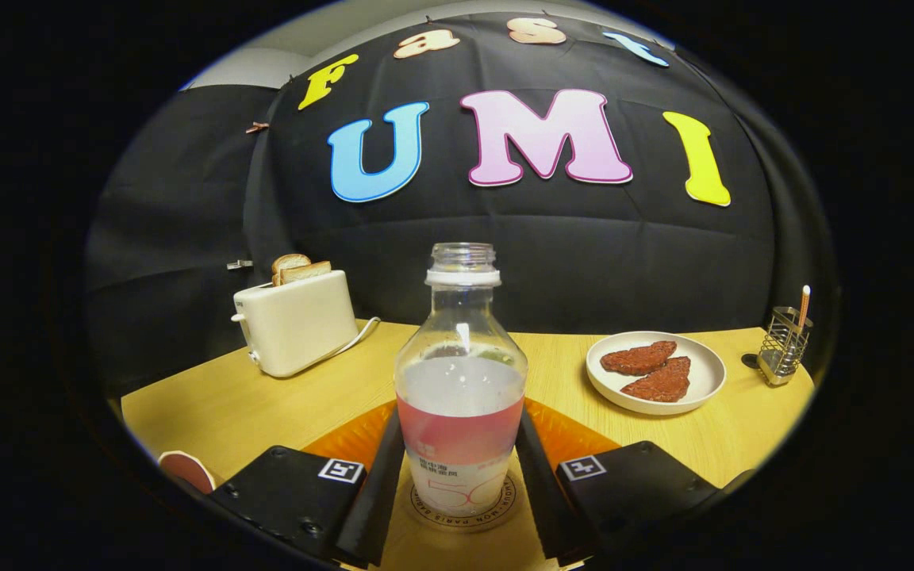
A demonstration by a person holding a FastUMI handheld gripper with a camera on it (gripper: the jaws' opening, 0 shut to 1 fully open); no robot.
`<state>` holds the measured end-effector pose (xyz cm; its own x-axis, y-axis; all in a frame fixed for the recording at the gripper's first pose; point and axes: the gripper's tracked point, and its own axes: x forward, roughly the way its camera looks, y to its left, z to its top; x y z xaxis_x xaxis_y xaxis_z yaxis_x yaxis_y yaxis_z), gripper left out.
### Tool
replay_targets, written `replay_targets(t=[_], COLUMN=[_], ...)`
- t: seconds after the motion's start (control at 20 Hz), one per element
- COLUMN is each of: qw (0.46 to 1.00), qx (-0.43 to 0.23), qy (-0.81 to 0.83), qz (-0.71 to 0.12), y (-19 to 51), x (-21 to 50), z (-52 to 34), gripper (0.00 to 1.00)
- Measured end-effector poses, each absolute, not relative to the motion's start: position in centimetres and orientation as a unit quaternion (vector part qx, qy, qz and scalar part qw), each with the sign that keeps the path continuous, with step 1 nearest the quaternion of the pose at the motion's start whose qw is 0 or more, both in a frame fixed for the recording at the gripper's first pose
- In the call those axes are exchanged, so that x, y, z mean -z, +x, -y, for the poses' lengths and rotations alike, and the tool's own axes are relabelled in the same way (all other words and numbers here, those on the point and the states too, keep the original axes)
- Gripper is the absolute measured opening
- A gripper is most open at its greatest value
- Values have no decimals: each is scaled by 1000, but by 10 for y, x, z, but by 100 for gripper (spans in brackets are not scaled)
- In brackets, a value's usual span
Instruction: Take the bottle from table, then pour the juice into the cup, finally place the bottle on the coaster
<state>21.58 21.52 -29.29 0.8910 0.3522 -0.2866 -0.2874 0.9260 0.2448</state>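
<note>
Bottle (461, 381): stood upright between the fingers, long axis vertical, uncapped mouth pointing up, base on the coaster (465, 507).
Gripper (461, 484): both fingers lay against the bottle's sides, clasping it.

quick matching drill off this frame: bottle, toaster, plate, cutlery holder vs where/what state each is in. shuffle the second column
1. bottle
2. toaster
3. plate
4. cutlery holder

a. holds two reddish-brown patties
b. bread slices poking out the top
c. uncapped, standing on the coaster, between the fingers of the gripper
d. far corner of the table, past the plate

Pairs: 1-c, 2-b, 3-a, 4-d
</note>
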Motion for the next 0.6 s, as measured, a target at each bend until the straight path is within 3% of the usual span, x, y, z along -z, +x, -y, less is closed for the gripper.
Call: replay_targets(t=[0.35, 0.5, 0.6], qw=[961, 960, 960], qx=[-169, -165, -166], qy=[124, 125, 127], qz=[-178, -187, -187], y=[210, 208, 206], x=[291, 291, 287], z=[-218, -216, -216], gripper=[81, 95, 96])
